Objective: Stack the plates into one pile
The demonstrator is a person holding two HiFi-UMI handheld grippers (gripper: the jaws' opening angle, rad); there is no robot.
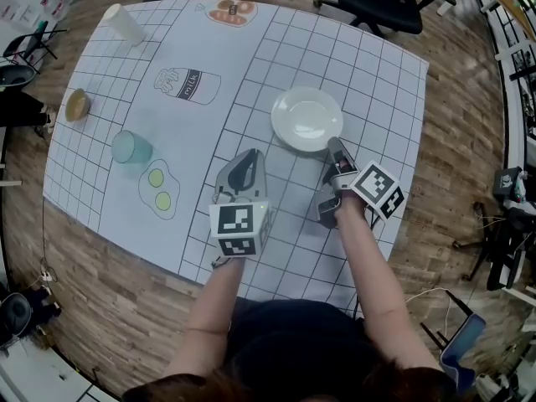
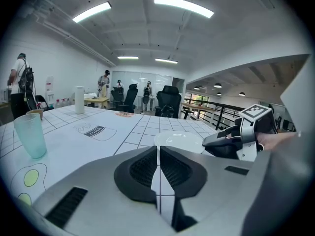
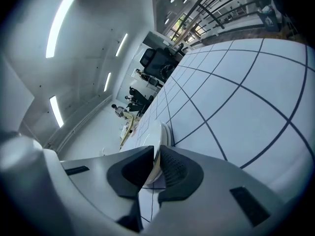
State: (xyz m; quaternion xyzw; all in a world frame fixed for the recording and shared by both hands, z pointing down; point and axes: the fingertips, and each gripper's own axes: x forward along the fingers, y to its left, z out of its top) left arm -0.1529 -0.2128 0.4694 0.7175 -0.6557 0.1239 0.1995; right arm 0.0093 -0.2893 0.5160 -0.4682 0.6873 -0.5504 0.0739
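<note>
1. Table (image 1: 100,182): covered by a white sheet with a dark grid; printed with a milk bottle (image 1: 187,85) at far left of centre and two fried eggs (image 1: 159,188) at near left.
2. Plate (image 1: 306,120): white, round, lying flat on the sheet right of centre; whether single or several stacked, not clear.
3. Right gripper (image 1: 337,147): reaching from the near side to the near right rim of the plate; rolled onto its side; jaws narrow, closed on the rim, which fills the slit between the dark pads (image 3: 174,168); held in the right hand (image 1: 350,212).
4. Left gripper (image 1: 248,154): over the sheet just near and left of the plate, apart from it; jaws together, nothing between them, only a thin slit showing the sheet; contact with the table not clear.
5. Blue-green cup (image 1: 131,148): upright at left, just far of the printed eggs.
6. White cup (image 1: 124,23): at the far left corner.
7. Small brown bowl (image 1: 77,105): at the left edge.
8. Black office chair (image 1: 377,2): on the wooden floor beyond the far edge.
</note>
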